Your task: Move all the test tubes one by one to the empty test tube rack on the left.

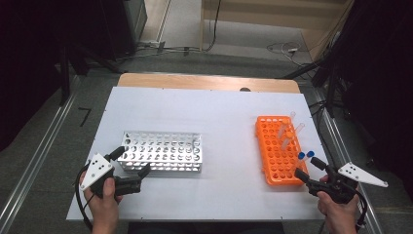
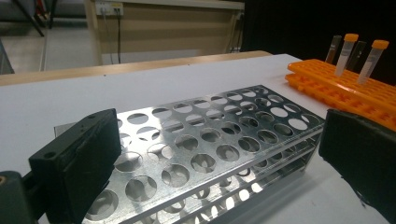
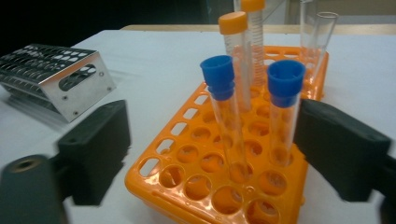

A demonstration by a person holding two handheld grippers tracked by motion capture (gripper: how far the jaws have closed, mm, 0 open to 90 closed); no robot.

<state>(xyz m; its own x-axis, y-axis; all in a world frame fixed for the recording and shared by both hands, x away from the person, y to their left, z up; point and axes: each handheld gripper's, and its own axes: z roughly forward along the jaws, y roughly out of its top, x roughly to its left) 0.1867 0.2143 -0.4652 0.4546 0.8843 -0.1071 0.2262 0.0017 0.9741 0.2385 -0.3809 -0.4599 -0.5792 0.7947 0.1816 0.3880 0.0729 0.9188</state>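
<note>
Tubes stand upright in orange rack (image 1: 278, 150) at right side of white table (image 1: 209, 112), held vertical by the rack's holes so each cap stays reachable from above. Two blue-capped tubes (image 3: 224, 112) nearest the right gripper (image 1: 311, 168), side by side in a near row; two orange-capped tubes (image 3: 239, 56) and a pair of uncapped clear tubes (image 3: 317, 37) farther back. Right gripper poised just off the rack's near corner, jaws spread and empty, straddling the two blue-capped tubes without touching either; apparently lined up for a pick, judging by the aim.

Metal rack (image 1: 163, 151) lying on left half of table, all holes vacant, probably the destination. Left gripper (image 1: 130, 162) waiting at its near left corner, jaws wide apart, grasping nothing, with the rack's end between them but no contact visible; likely there to steady the light frame against sliding once a tube goes in.

Racks set well apart, leaving bare table between for a carry across. Nothing moved over yet: metal rack still unfilled.
</note>
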